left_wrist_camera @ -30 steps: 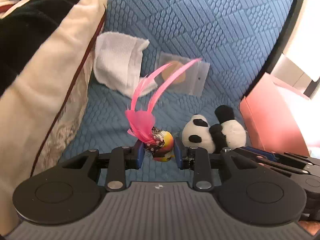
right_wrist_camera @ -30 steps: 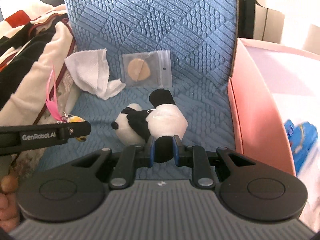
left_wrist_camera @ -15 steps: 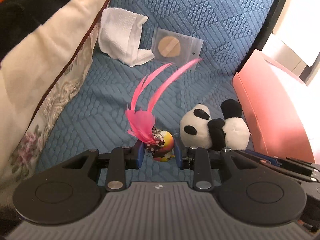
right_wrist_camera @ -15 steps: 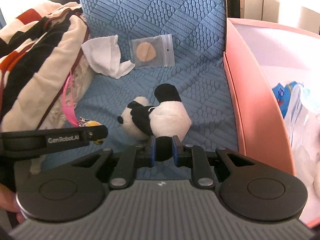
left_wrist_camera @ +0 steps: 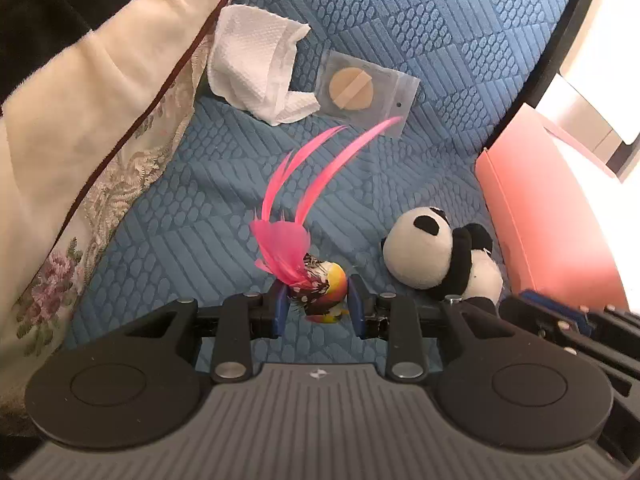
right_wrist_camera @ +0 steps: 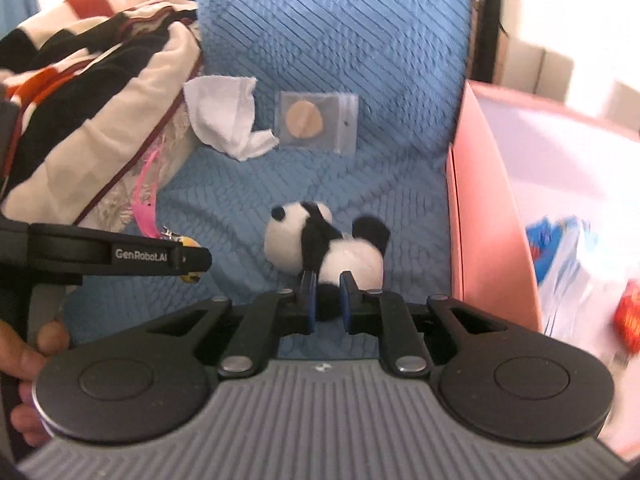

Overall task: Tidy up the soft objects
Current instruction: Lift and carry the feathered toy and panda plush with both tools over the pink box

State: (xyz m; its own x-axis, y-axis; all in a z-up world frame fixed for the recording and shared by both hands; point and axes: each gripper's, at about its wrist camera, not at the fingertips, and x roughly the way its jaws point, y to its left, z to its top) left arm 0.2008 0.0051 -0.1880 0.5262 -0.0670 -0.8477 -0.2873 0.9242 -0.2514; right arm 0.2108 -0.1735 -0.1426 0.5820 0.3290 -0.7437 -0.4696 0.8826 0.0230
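Note:
My left gripper (left_wrist_camera: 320, 304) is shut on a feather toy (left_wrist_camera: 320, 284) with an orange-yellow ball and long pink feathers, held above the blue quilted seat (left_wrist_camera: 192, 208). My right gripper (right_wrist_camera: 327, 300) is shut on a black limb of a plush panda (right_wrist_camera: 320, 244), lifted off the seat. The panda also shows in the left wrist view (left_wrist_camera: 436, 256), at the right of the feather toy. The left gripper with the toy shows at the left of the right wrist view (right_wrist_camera: 188, 260).
A white cloth (left_wrist_camera: 256, 68) and a clear bag with a tan disc (left_wrist_camera: 360, 92) lie at the back of the seat. A striped blanket (right_wrist_camera: 80, 100) is piled on the left. A pink box (right_wrist_camera: 492, 232) with packets inside stands on the right.
Both grippers have risen and pulled back with their toys. The panda hangs higher above the seat and has swung round. More of the pink box's inside shows in the right wrist view.

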